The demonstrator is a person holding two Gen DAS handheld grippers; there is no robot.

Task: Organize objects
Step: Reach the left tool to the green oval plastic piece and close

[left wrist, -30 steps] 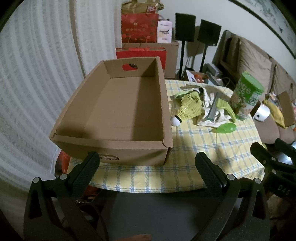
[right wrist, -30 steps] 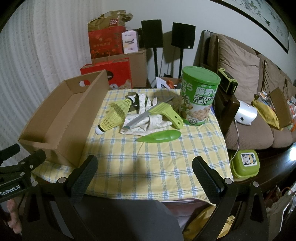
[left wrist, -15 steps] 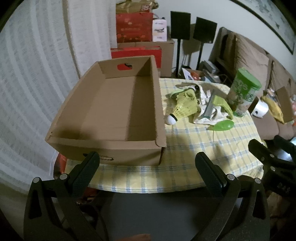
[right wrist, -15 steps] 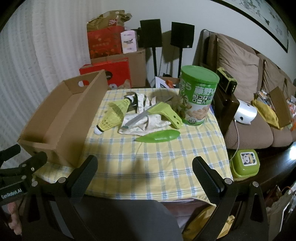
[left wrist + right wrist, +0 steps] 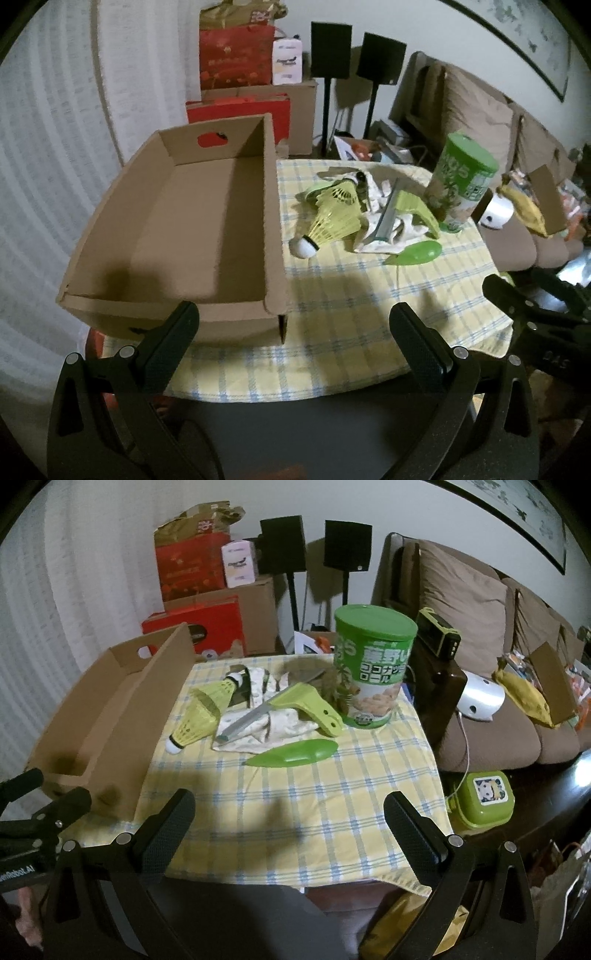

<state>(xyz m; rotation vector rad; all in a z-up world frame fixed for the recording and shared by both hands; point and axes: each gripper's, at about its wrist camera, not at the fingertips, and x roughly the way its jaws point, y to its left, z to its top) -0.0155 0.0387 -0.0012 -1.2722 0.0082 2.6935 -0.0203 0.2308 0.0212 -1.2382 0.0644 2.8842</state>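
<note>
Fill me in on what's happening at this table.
A person holds a gripper in each hand over a checked tablecloth, about to tidy things up. Both the left gripper and right gripper have their jaws wide open and hold nothing. The cardboard box on the left is empty. A yellow shuttlecock, a knife with a green handle lying on a cloth, a green sheath and a green can all sit on the table beside it.

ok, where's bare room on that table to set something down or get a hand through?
Free: the checked cloth between the near edge and the green pod-shaped piece, and the empty cardboard box. Crowded: the far half, where shuttlecock, rag, peeler and green can sit tight together. Both grippers are open, holding nothing.
</note>
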